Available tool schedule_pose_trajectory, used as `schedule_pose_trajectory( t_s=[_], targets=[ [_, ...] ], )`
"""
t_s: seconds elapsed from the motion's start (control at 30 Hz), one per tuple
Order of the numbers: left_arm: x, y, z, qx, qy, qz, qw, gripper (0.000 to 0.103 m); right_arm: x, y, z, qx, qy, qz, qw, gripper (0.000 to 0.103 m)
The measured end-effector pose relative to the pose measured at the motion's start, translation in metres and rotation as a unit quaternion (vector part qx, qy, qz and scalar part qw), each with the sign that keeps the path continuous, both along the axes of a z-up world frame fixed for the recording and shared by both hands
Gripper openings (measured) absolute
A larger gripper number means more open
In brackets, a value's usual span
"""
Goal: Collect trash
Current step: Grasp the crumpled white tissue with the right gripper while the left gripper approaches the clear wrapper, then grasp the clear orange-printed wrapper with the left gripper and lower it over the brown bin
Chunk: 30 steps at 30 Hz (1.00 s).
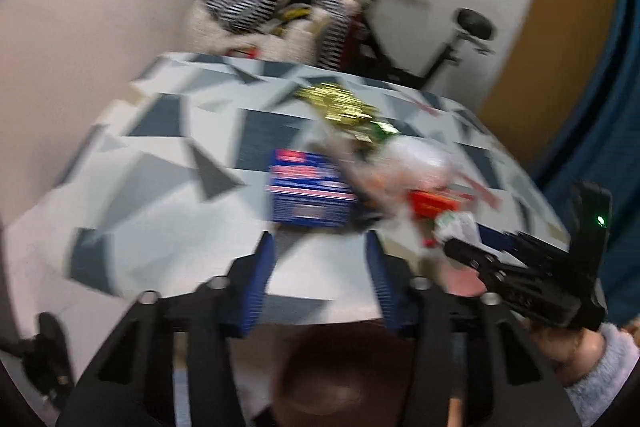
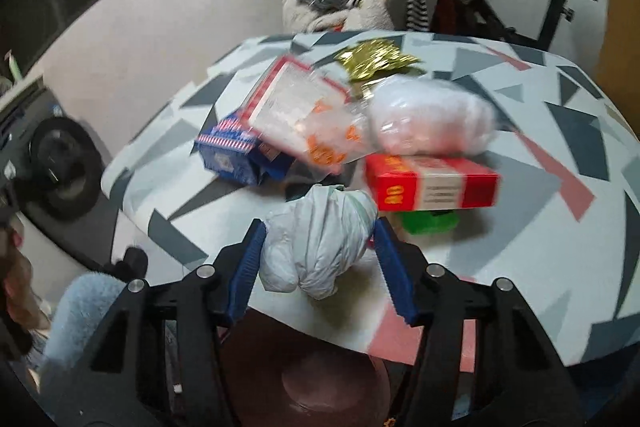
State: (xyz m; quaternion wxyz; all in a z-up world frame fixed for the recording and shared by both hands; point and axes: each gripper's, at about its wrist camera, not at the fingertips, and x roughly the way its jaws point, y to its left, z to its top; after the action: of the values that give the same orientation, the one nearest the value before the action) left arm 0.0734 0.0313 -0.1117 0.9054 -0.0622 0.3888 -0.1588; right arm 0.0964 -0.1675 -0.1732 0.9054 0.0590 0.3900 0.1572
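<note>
We are barely getting started on the trash: nearly all of it is still sitting on the table, the one with the grey and pink triangle cloth. Our right hand-held gripper is closing its blue pads around a crumpled white paper wad at the near edge; the pads are touching or almost touching both sides of it, so we are judging this a grip just forming, and the wad is not lifted yet. Our left hand-held gripper is half open with nothing between its fingers, hovering just short of the blue box; that view is blurred, so contact is hard to call.

Still lying in the pile: the blue box, a clear plastic bag with orange print draped over it, a red carton resting on something green, a white plastic bundle behind the carton, and gold foil wrapping at the far side. We are seeing no trash bin or bag clearly in either view, so where things are going we cannot tell. Roughly six pieces left.
</note>
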Motion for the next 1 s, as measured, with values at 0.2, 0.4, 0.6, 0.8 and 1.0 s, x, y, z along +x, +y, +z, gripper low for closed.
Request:
schedule_pose_trajectory(
  t_s=[0.2,0.4,0.6,0.8,1.0],
  targets=[
    [0.033,-0.062,-0.004,-0.009,0.006,-0.067,0.9977,0.025,-0.006,-0.046,0.024,0.017,-0.028,-0.045,0.998,0.057],
    [0.082,-0.113,-0.018,0.014,0.033,-0.08,0.9961,0.022,-0.01,-0.079,0.034,0.036,-0.041,-0.073,0.996,0.057],
    [0.11,-0.127,-0.039,0.064,0.061,-0.072,0.9934,0.021,-0.012,-0.097,0.032,0.05,-0.043,-0.084,0.994,0.057],
    [0.125,-0.131,-0.053,0.061,0.078,-0.06,0.9932,0.002,-0.013,-0.105,0.027,0.061,-0.038,-0.089,0.993,0.057],
    [0.103,-0.128,-0.04,0.057,0.045,-0.062,0.9954,0.001,-0.014,-0.1,0.029,0.053,-0.035,-0.086,0.994,0.057]
  ],
)
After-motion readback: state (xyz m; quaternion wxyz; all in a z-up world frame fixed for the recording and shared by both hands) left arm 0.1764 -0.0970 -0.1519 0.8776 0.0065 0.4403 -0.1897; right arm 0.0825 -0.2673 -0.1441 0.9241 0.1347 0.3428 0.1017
